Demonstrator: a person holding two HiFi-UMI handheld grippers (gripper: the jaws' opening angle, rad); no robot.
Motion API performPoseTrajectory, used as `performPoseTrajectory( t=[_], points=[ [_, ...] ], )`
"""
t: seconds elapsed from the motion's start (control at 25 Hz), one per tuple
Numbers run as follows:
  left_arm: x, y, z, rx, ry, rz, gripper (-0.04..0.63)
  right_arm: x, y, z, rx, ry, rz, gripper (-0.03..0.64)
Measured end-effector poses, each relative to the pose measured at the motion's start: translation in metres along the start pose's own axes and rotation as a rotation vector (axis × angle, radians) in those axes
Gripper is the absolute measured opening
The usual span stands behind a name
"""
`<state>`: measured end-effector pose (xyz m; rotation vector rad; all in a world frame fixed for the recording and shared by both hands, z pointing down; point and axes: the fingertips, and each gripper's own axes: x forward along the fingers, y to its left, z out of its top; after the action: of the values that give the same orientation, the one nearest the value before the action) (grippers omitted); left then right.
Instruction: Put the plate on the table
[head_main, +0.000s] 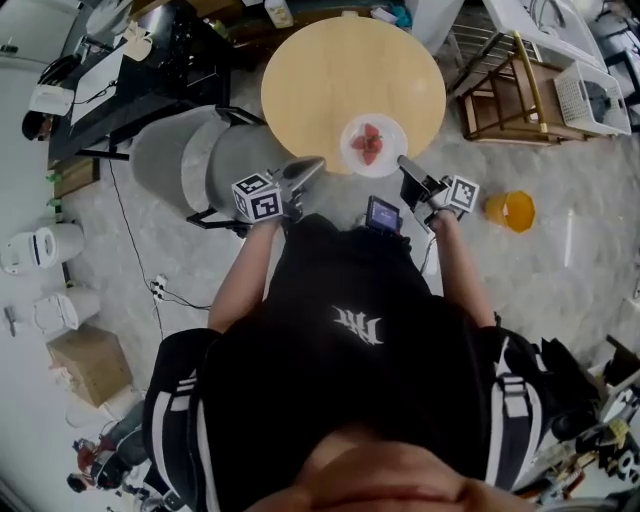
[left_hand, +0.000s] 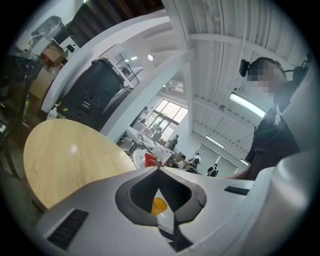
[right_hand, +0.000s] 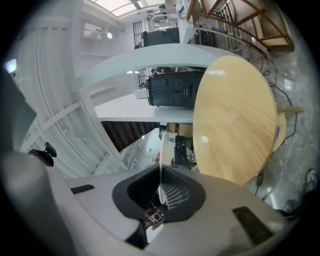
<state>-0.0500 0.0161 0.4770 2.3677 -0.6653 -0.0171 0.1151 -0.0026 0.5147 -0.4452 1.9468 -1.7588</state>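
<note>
Item: white plate (head_main: 393, 128), carrying red food pieces (head_main: 368, 143). It sits over the near edge of the round tabletop (head_main: 320, 70), its rim pinched by the right gripper (head_main: 407, 165). The left gripper (head_main: 312, 163) is just beside the opposite rim, jaws together and empty.

Status: judged nearly done; set-down and release remain.

Orientation: face up, roughly level. The plate is round, so it has no long axis.

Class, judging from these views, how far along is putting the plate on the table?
Done: the plate is over the near edge of the table. In hand: the right claw grips its rim. Remaining: setting it down, if it isn't resting already, and letting go.
</note>
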Motion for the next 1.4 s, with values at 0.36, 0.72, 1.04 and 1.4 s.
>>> performPoseTrajectory(
  t=[0.36, 0.72, 1.04, 1.4],
  points=[
    [0.003, 0.035, 0.007, -0.045, -0.011, -0.012, 0.000, 0.027, -0.004, 0.019, 0.005, -0.012, -0.020, 0.014],
    [0.013, 0.081, 0.040, -0.080, -0.022, -0.077, 0.002, 0.062, -0.008, 0.042, -0.026, -0.038, -0.070, 0.014],
    [0.024, 0.123, 0.048, -0.235, 0.074, -0.125, 0.079, 0.100, -0.006, 0.054, -0.026, -0.073, -0.095, 0.013],
    [0.026, 0.165, 0.038, -0.514, 0.069, -0.182, 0.054, 0.122, -0.016, 0.064, -0.032, -0.083, -0.121, 0.014]
  ],
)
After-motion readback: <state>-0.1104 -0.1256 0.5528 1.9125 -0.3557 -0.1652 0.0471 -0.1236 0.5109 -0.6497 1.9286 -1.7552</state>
